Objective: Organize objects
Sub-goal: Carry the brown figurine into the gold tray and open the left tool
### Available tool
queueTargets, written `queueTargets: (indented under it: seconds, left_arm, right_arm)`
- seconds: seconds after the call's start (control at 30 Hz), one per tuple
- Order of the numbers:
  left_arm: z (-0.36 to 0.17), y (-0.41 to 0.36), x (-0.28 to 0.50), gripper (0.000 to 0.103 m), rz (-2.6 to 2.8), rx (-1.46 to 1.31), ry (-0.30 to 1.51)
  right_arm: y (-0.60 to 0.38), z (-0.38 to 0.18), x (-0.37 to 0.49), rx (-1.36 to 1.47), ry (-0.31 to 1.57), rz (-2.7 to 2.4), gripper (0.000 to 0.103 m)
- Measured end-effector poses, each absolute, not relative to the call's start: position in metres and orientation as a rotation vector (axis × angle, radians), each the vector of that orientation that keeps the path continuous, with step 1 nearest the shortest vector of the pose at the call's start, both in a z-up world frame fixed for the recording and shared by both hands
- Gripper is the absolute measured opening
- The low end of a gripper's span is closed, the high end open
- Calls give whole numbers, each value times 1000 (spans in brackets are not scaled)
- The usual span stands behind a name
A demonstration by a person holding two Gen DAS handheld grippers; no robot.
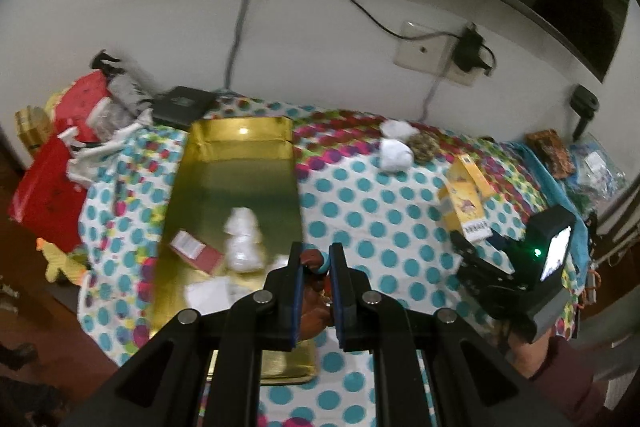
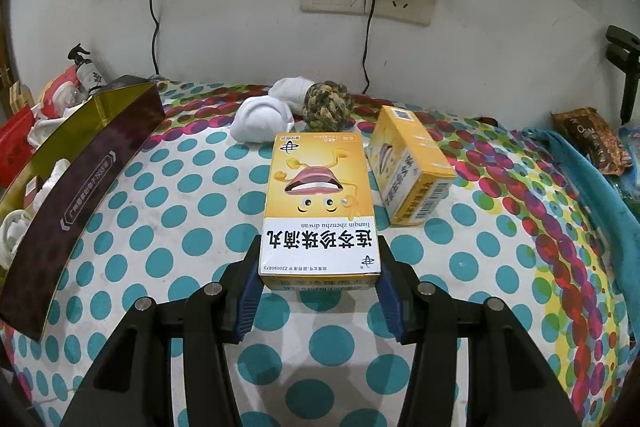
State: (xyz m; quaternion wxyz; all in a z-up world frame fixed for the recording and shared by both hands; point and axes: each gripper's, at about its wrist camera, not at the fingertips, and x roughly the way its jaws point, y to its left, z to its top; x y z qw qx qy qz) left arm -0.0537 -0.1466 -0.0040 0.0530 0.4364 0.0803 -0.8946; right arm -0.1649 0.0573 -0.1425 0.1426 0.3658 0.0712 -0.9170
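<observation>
- The gold tray (image 1: pixel 236 163) looks like the collecting spot. It sits on the polka-dot cloth (image 1: pixel 380 211), long side running away from the left camera, and already has a white sock bundle (image 1: pixel 242 241), a small red box (image 1: pixel 196 251) and some white paper in it.
- The left gripper (image 1: pixel 316 267) is clamped tight on a small brown toy (image 1: pixel 314 261) with a bit of blue on it — too blurry and hidden to say what it really is. It hangs right at the tray's near right edge, so my guess is the toy is headed in there.
- The right gripper (image 2: pixel 318 273) has its blue pads pressed on both sides of a yellow medicine box (image 2: pixel 318 203), gripping the near end. The box lies flat, face up, and I can't tell if it's lifted off the cloth at all.
- A second yellow box (image 2: pixel 412 171) sits just beside it on the right, tipped on its side. It's probably next in line.
- Further back near the wall there's another white sock roll (image 2: pixel 262 119) touching a knotted rope ball (image 2: pixel 326 105), both waiting on the cloth.
- Pose-wise, both tools angle down toward the table. From the left view you can see the right tool off to the side, held by a hand in a dark red sleeve (image 1: pixel 560 359).
- Beyond the tray's far side there's red clutter and a spray bottle (image 2: pixel 86 67) — not part of the job, I'd say.
</observation>
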Motion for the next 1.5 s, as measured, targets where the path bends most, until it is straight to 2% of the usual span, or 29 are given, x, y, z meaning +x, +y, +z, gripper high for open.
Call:
queueTargets:
  seconds: [0.3, 0.9, 1.23, 1.33, 1.4, 1.5]
  left_arm:
    - [11, -190, -51, 12, -2659, 1255, 275]
    - [-68, -226, -104, 12, -2509, 1409, 327]
    - [-70, -228, -118, 14, -2509, 1372, 261]
    - [-62, -222, -118, 24, -2520, 1319, 204]
    - [-59, -220, -119, 36, -2512, 1297, 171]
    - [-54, -219, -117, 40, -2503, 1268, 165]
  right_arm:
    - [59, -143, -165, 1059, 208, -2647, 48]
    - [62, -151, -170, 1082, 217, -2643, 48]
    - [62, -155, -172, 1105, 222, -2640, 48]
    - [62, -154, -172, 1107, 228, -2641, 48]
    - [62, -154, -172, 1109, 232, -2639, 48]
    - [62, -155, -171, 1108, 239, -2644, 48]
